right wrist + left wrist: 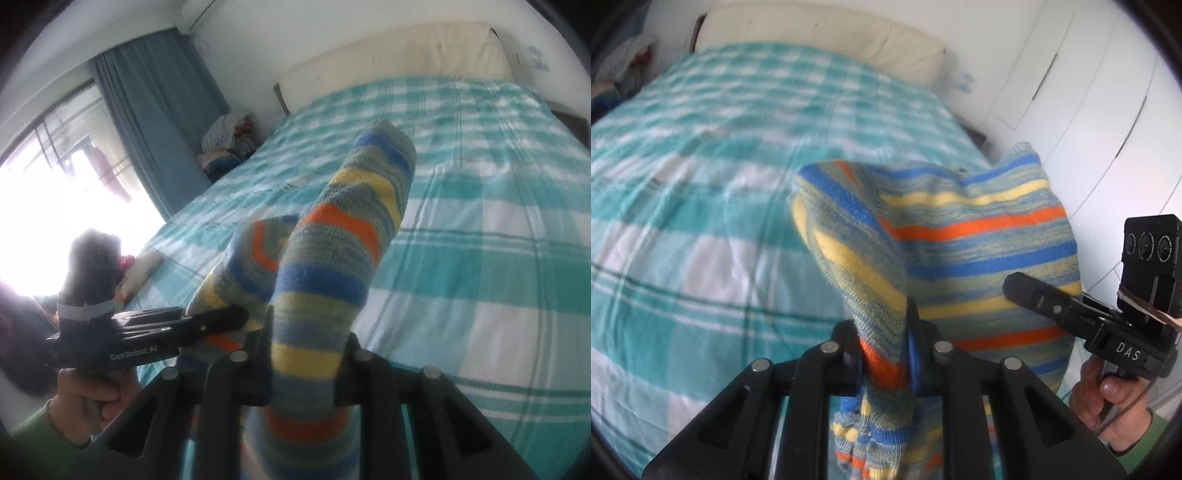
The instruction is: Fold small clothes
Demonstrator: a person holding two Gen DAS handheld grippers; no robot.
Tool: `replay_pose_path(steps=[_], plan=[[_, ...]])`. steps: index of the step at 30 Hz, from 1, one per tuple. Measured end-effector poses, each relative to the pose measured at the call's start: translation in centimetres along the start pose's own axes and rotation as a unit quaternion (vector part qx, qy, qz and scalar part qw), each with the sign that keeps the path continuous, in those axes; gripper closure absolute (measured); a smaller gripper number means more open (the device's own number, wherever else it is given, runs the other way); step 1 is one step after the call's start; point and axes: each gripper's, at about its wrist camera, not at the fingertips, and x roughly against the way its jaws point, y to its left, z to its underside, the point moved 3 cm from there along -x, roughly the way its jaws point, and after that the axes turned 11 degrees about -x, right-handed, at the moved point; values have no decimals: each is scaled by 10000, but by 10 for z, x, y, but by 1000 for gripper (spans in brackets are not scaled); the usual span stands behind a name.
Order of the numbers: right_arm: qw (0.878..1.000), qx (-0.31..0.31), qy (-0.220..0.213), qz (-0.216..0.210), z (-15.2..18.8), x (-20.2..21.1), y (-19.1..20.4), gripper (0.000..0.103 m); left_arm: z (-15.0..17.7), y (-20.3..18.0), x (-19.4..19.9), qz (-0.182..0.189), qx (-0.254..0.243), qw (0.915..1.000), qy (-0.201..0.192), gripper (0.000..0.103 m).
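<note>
Left wrist view: my left tongs (884, 354) pinch the striped sock (960, 236). My right tongs (304, 363) clamp it too, above the bed (480, 221). Thin bites may slip.

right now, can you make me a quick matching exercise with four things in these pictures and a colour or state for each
Things:
1. sock
2. bedspread
3. curtain
4. left gripper

Descriptions:
A. plain blue, hanging beside the window
B. teal and white checks
C. blue, yellow and orange stripes
D. black, shut on fabric

Pairs: 1-C, 2-B, 3-A, 4-D
</note>
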Motion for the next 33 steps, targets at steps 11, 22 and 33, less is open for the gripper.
replay_pose_path(steps=[11, 22, 33], plan=[[9672, 442, 96, 2500, 68, 51, -59, 3, 89, -21, 49, -2433, -762, 9670, 13, 2], [9698, 661, -379, 2318, 127, 152, 10, 1, 124, -93, 163, -3141, -343, 9470, -583, 1], [9699, 613, -390, 2323, 170, 198, 73, 1, 149, -134, 198, -2883, -378, 9557, -454, 1]])
